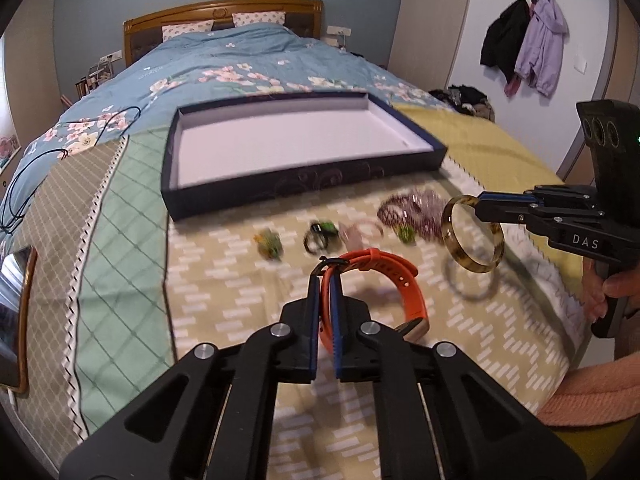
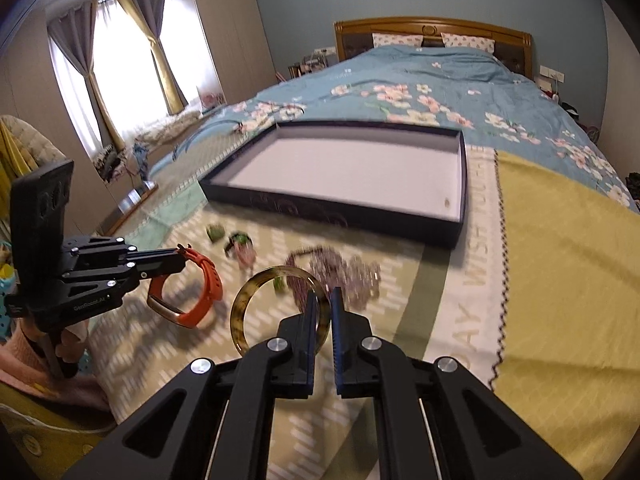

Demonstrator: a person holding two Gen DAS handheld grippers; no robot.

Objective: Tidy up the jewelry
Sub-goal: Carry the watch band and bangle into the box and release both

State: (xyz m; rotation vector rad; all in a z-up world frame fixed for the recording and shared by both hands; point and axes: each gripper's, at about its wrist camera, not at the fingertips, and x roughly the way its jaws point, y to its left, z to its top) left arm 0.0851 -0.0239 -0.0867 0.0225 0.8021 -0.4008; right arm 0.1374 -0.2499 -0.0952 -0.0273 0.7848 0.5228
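The left gripper [image 1: 326,268] has its jaws clamped on the strap of an orange rubber-strapped wristwatch [image 1: 384,280], which hangs off the bed with its gold-coloured case lowest. Seen from the right wrist camera, the same watch [image 2: 192,292] dangles from that gripper [image 2: 182,249], whose handle is held by a hand in a pink sleeve [image 2: 24,356].

The right gripper [image 2: 324,294] has its jaws pinched tight on the rim of a translucent amber-and-brown tortoiseshell bangle [image 2: 248,312], held clear of the bed; from the left wrist camera the bangle [image 1: 472,236] hangs upright from that gripper [image 1: 478,204], with its shadow on the cloth below.

Under both lies a yellow-green patterned bedspread with white dashes [image 1: 240,280]. Just beyond the held pieces, a loose row of jewelry rests on it: a small yellow-green piece [image 1: 270,242], a black-and-green ring-like piece [image 1: 320,236], a pale pink bangle [image 1: 362,232], and a heap of purple-pink beaded strands [image 1: 412,210]; all are blurred, so their exact kinds are uncertain.

Further on sits a shallow rectangular dark navy box with a white lining [image 1: 228,196], its inside bare apart from a tiny speck near one corner [image 2: 446,201]. Behind it spread a blue floral quilt [image 1: 224,60] and a wooden headboard [image 1: 224,10].
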